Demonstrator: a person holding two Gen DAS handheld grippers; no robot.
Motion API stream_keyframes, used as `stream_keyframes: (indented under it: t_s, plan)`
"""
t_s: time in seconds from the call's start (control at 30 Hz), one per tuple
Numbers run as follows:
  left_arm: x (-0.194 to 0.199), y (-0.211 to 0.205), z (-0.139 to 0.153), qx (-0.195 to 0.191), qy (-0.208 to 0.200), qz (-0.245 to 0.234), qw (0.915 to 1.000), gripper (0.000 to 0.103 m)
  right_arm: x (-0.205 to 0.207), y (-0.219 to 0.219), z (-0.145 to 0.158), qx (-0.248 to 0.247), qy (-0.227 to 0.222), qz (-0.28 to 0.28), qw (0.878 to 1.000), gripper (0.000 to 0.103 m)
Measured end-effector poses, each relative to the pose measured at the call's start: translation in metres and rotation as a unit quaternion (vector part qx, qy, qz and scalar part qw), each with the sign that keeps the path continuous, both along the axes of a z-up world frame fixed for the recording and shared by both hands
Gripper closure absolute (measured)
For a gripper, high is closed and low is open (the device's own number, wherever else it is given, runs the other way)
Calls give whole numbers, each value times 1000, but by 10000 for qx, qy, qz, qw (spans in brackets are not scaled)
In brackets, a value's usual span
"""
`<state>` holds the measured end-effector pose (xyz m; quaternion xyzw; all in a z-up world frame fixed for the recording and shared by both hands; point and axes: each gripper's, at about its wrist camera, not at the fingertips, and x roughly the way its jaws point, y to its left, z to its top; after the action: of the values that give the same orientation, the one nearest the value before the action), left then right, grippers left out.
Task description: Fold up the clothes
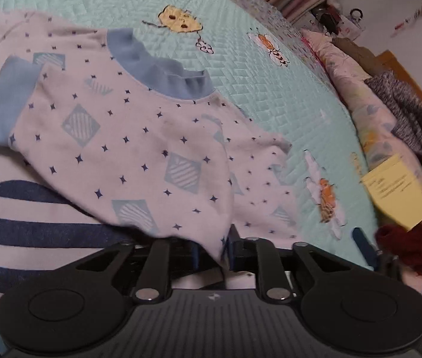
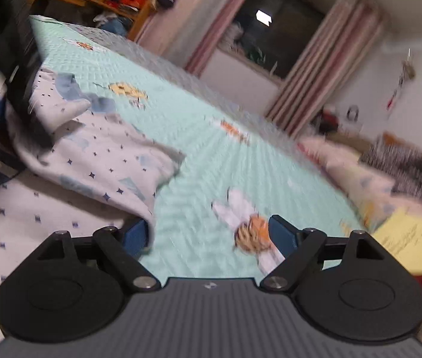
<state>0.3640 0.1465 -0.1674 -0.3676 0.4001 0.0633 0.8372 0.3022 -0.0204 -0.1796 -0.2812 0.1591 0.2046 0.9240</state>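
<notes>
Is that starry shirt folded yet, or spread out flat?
Partly folded: the shirt has one sleeve with a blue cuff laid over its front, while its edge looks bunched.

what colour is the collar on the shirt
Plain blue collar on a pale star-print shirt; clearest in the left wrist view.

Left wrist camera: behind left gripper point(image 1: 212, 256), angled steeply down, close over patterned shirt point(image 1: 127, 137) ahead. Right wrist camera: behind right gripper point(image 2: 208, 234), shallower tilt, low over quilt point(image 2: 199, 149), window point(image 2: 276, 32) far ahead. Shared: shirt, quilt, yellow paper point(image 1: 397, 189).
</notes>
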Motion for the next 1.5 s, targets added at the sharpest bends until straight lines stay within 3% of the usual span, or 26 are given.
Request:
stream_keyframes:
  t_s: [0.17, 0.33, 0.43, 0.5, 0.6, 0.7, 0.77, 0.83, 0.87, 0.97, 1.1, 1.17, 1.27, 1.3, 1.37, 1.5]
  plan:
    - [-5, -1, 6, 231, 90, -94, 9996, 81, 3, -7, 2, 171, 186, 68, 9997, 17]
    - [-13, 4, 13, 396, 132, -105, 9991, 67, -6, -15, 7, 81, 251, 587, 9979, 16]
    - [-14, 7, 19, 496, 112, 37, 9987, 55, -3, -31, 17, 221, 680, 889, 9935, 16]
    - [-15, 4, 25, 796, 111, 136, 9967, 52, 2, -45, 23, 439, 1067, 1110, 9871, 16]
    - [-13, 5, 33, 1209, 88, 214, 9924, 52, 9, -65, 32, 1220, 1432, 1206, 9747, 15]
    - [-11, 15, 31, 1045, 144, 324, 9939, 52, 15, -77, 37, 1971, 1638, 1235, 9587, 15]
    - [-10, 21, 30, 963, 177, 397, 9944, 54, 13, -76, 39, 2145, 1588, 1181, 9565, 14]
    - [-13, 15, 37, 1415, 122, 474, 9887, 78, 12, -74, 39, 2301, 1551, 1127, 9541, 13]
    - [-14, 13, 40, 1641, 95, 511, 9851, 83, 12, -71, 38, 2436, 1594, 1112, 9502, 13]
    - [-16, 5, 52, 2277, 46, 482, 9725, 83, 11, -63, 34, 2709, 1686, 1182, 9403, 13]
    - [-15, 1, 50, 2866, 298, 556, 9560, 81, -7, -34, 27, 1839, 1371, 1427, 9628, 13]
    - [-13, -1, 45, 2720, 435, 217, 9611, 71, -19, -20, 24, 1372, 1153, 1715, 9688, 13]
    - [-15, -8, 40, 2619, 824, -63, 9615, 42, -34, -7, 19, 929, 1042, 2192, 9656, 13]
    - [-18, -7, 40, 2422, 972, -95, 9653, 27, -35, -4, 16, 800, 1163, 2261, 9638, 13]
    - [-28, -2, 41, 1908, 1175, -129, 9745, 23, -35, -1, 12, 639, 1396, 2365, 9594, 13]
    - [-61, 13, 61, 1153, 991, -23, 9884, 23, -31, -9, 12, 694, 1603, 2541, 9513, 13]
